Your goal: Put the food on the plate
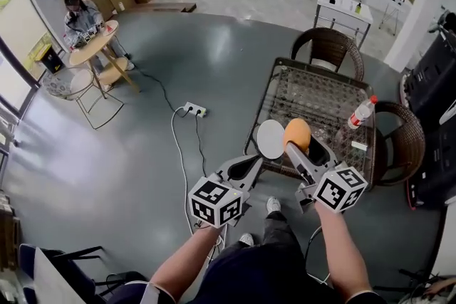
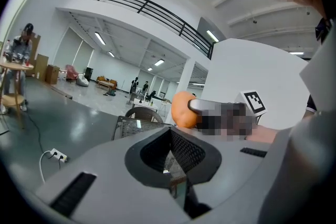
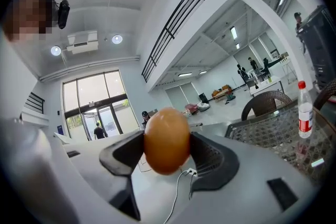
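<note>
An orange, egg-shaped piece of food (image 1: 297, 133) is clamped between the jaws of my right gripper (image 1: 300, 143), held in the air over the near edge of the wicker-and-glass table (image 1: 313, 92). In the right gripper view the food (image 3: 167, 139) fills the gap and both pads press its sides. A round white plate (image 1: 269, 139) lies on the table just left of the food. My left gripper (image 1: 251, 166) hovers at the table's near left corner, below the plate, jaws together and empty (image 2: 170, 152). The left gripper view also catches the food (image 2: 181, 109).
A plastic bottle (image 1: 361, 112) with a red cap stands on the table's right side. Wicker chairs stand behind (image 1: 329, 46) and to the right (image 1: 402, 142). A power strip (image 1: 194, 109) with cable lies on the floor to the left. A person sits at a far round table (image 1: 92, 46).
</note>
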Available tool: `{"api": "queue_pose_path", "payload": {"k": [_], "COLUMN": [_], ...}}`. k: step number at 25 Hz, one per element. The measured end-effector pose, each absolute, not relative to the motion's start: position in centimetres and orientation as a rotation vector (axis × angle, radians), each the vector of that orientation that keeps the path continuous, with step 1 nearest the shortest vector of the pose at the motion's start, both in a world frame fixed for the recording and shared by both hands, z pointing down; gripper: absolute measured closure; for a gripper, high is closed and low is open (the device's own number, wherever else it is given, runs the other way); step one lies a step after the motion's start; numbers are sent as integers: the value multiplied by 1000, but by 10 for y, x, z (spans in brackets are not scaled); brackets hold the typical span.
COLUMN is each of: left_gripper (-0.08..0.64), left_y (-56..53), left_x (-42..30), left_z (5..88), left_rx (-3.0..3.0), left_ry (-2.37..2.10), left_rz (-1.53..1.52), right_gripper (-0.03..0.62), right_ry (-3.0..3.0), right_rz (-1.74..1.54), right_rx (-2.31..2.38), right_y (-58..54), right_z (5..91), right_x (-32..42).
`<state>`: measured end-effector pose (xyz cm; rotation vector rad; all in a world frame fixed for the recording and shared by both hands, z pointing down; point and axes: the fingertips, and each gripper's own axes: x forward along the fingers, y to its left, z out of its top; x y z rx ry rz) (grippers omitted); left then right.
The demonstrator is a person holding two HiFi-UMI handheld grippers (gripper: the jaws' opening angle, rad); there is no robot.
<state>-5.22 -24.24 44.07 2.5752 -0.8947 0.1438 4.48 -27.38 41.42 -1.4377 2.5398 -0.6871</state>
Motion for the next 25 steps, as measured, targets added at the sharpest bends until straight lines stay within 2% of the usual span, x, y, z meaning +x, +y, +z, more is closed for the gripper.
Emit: {"api": "queue_pose_path", "payload": {"k": [17,25], "left_gripper": [551,551], "left_y": [-315,-327], "left_x": [-31,-30], "left_z": [456,482], "left_rx": [2531,2494], "left_ry": [-994,-1035], "left_rz": [207,280], "right_gripper": [308,308], "right_ry": [2628,2787], "right_rz": [-755,-920], "right_rx": [-1337,-1422], "right_y": [-361,-384], "right_z": [432,521], "right_x": [60,59]}}
